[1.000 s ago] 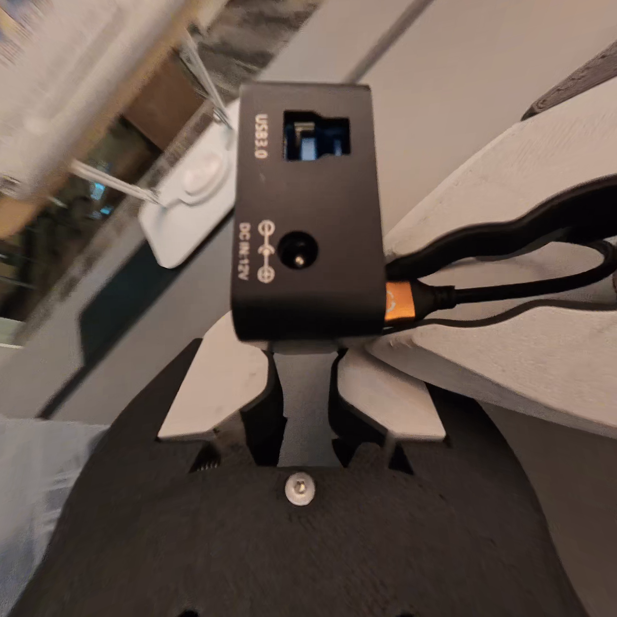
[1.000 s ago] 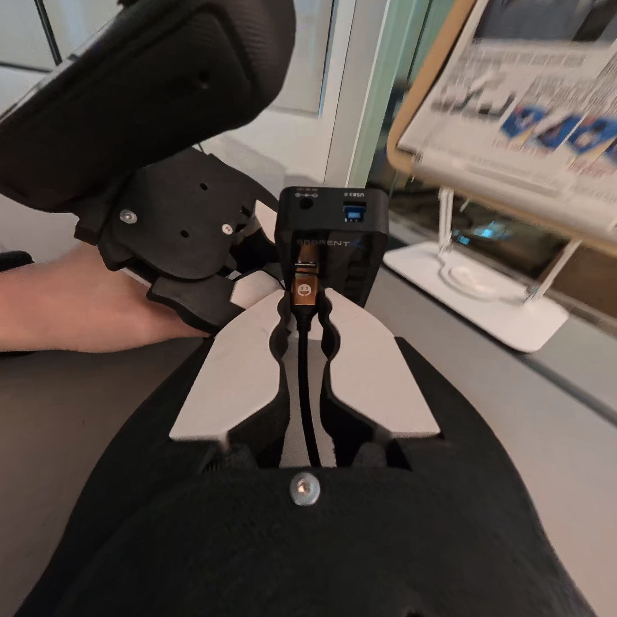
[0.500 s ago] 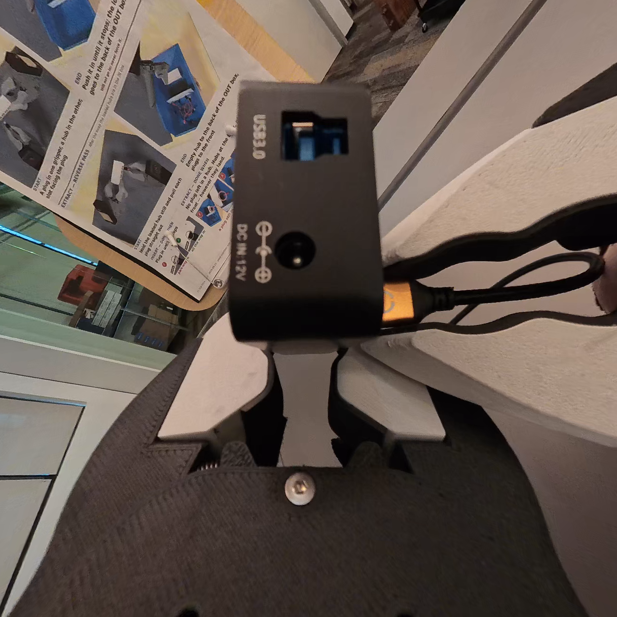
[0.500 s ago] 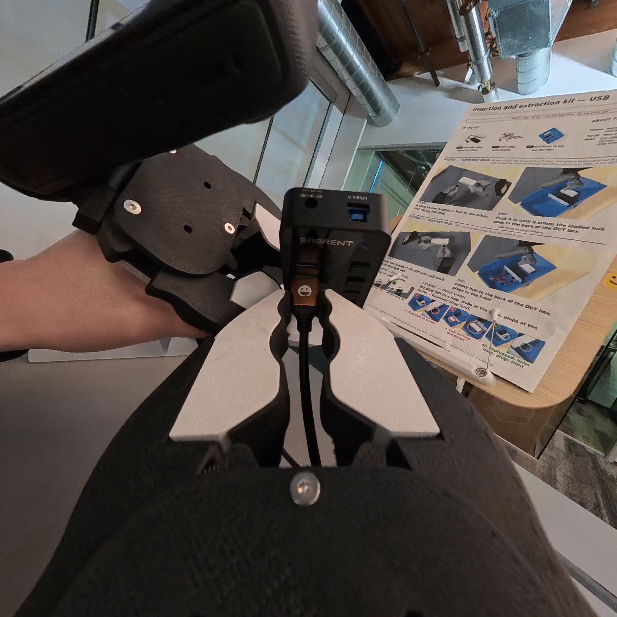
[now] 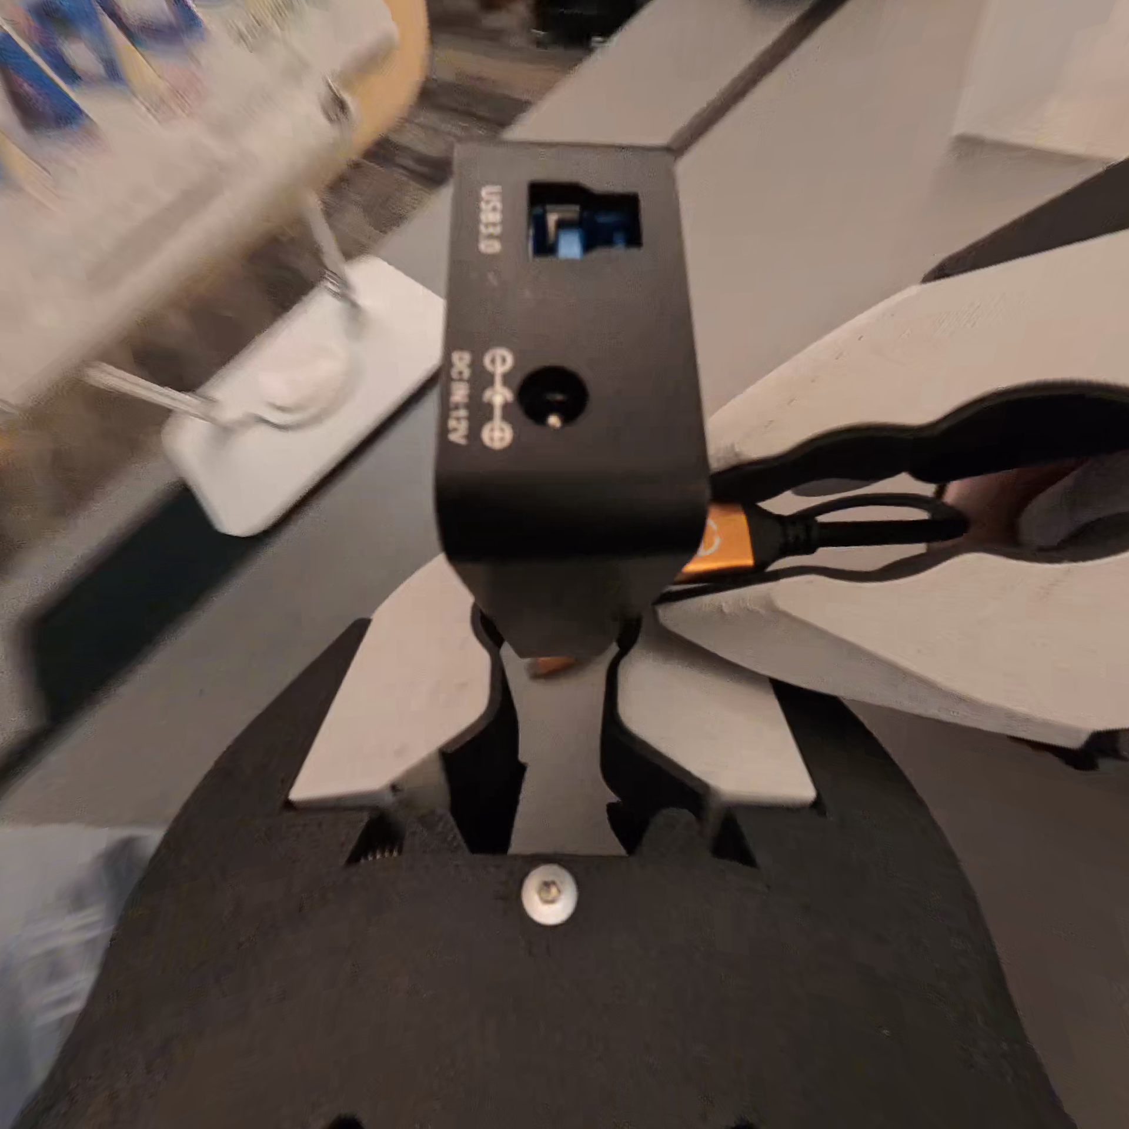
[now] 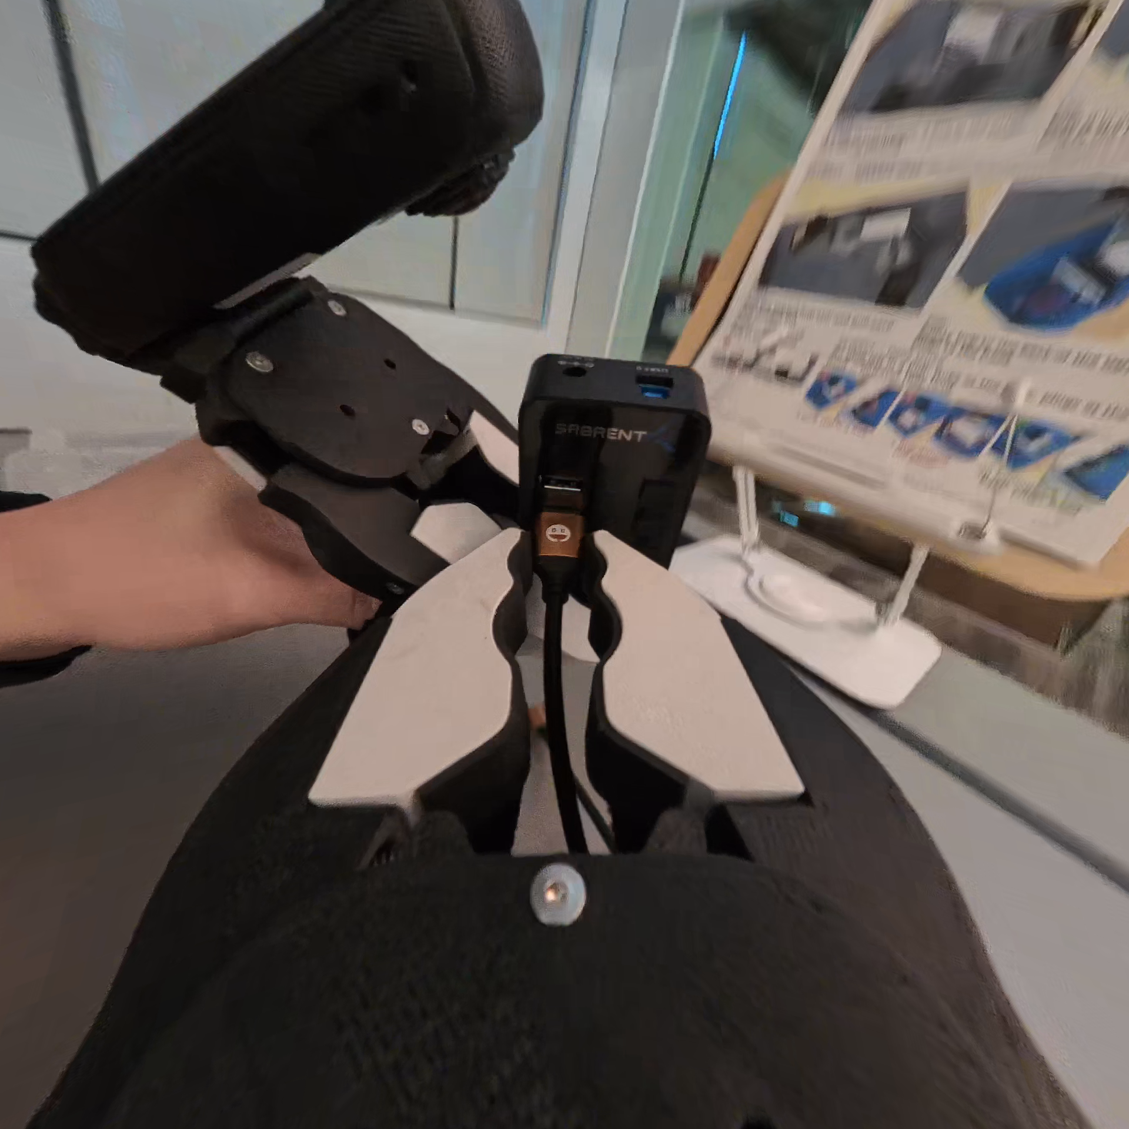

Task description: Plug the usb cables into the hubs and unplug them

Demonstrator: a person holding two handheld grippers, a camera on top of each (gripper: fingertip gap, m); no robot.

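Note:
My left gripper (image 5: 553, 617) is shut on the lower end of a black USB hub (image 5: 568, 366) and holds it upright in the air, its end with the blue port and round power socket facing me. My right gripper (image 6: 557, 544) is shut on an orange USB plug (image 6: 557, 536) with a black cable (image 6: 559, 702). The plug sits in a port on the hub's front face (image 6: 611, 452), with a little of its metal shell showing. The plug (image 5: 724, 540) enters from the right in the left wrist view, between the right gripper's white fingers (image 5: 916, 342). The left gripper (image 6: 342, 427) and a hand (image 6: 183, 550) are at the left.
A printed instruction sheet on a wooden board (image 6: 947, 305) stands on a white wire stand with a flat base (image 6: 812, 623), just right of the hub; the base (image 5: 293, 403) also shows left of the hub. A grey table top (image 6: 1008, 855) lies below. The left gripper's tips are roughly 6 cm from the right gripper's.
Both views have swung, so the sheet and its stand have shifted in the background and blurred. The hub now shows a little of its underside. Both grips and the plug's place in the hub are unchanged.

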